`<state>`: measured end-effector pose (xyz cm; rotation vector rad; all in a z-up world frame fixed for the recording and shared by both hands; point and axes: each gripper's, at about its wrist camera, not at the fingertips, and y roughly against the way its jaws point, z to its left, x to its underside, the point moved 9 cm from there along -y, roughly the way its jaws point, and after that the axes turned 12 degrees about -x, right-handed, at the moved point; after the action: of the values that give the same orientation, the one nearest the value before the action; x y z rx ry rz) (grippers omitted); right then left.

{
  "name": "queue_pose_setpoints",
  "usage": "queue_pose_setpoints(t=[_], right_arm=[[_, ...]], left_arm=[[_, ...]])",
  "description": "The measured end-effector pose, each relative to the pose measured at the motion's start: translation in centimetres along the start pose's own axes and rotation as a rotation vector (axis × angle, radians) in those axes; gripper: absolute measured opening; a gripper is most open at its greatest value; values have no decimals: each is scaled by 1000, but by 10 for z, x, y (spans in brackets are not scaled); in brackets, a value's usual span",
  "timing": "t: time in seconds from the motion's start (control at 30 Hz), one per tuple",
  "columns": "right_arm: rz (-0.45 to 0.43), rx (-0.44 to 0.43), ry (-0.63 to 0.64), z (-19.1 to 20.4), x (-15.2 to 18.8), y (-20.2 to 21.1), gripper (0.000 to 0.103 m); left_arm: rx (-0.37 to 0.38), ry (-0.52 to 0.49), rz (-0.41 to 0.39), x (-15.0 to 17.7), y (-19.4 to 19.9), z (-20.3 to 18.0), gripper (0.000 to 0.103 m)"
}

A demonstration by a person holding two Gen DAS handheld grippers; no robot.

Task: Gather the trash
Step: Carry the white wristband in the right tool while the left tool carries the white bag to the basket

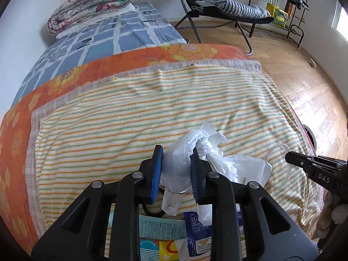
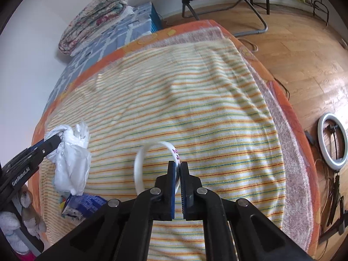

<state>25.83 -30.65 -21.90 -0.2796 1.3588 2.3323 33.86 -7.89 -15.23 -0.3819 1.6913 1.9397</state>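
Note:
A crumpled white plastic bag point(image 1: 239, 169) lies on the striped towel point(image 1: 130, 134) that covers the bed. My left gripper point(image 1: 176, 152) is shut on the bag's bunched top, which is pinched between the blue pads. The bag point(image 2: 71, 165) and the left gripper point(image 2: 57, 140) also show at the left of the right wrist view. My right gripper point(image 2: 180, 167) is shut on a thin white ring point(image 2: 139, 165) with purple print, standing on the towel. The right gripper point(image 1: 290, 155) appears at the right edge of the left wrist view. A blue snack wrapper point(image 1: 195, 232) lies below the bag.
Printed paper packets point(image 1: 161, 226) lie by the wrapper at the bed's near edge. An orange floral blanket point(image 1: 19, 143) lies under the towel, with folded quilts point(image 1: 91, 2) at the far end. A folding chair point(image 1: 217, 6) and a ring light point(image 2: 332, 141) stand on the wooden floor.

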Motion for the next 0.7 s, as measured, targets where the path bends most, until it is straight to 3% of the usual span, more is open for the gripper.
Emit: queue_pose_setpoints(t=[0.5,0.7], right_arm=[[-45,-63,10,22,2,34,0],[-54,-97,49,39,14,64,0]], left_arm=[[17,37,-57,-6,46,19,23],[52,61,-98,-4,85,33,23]])
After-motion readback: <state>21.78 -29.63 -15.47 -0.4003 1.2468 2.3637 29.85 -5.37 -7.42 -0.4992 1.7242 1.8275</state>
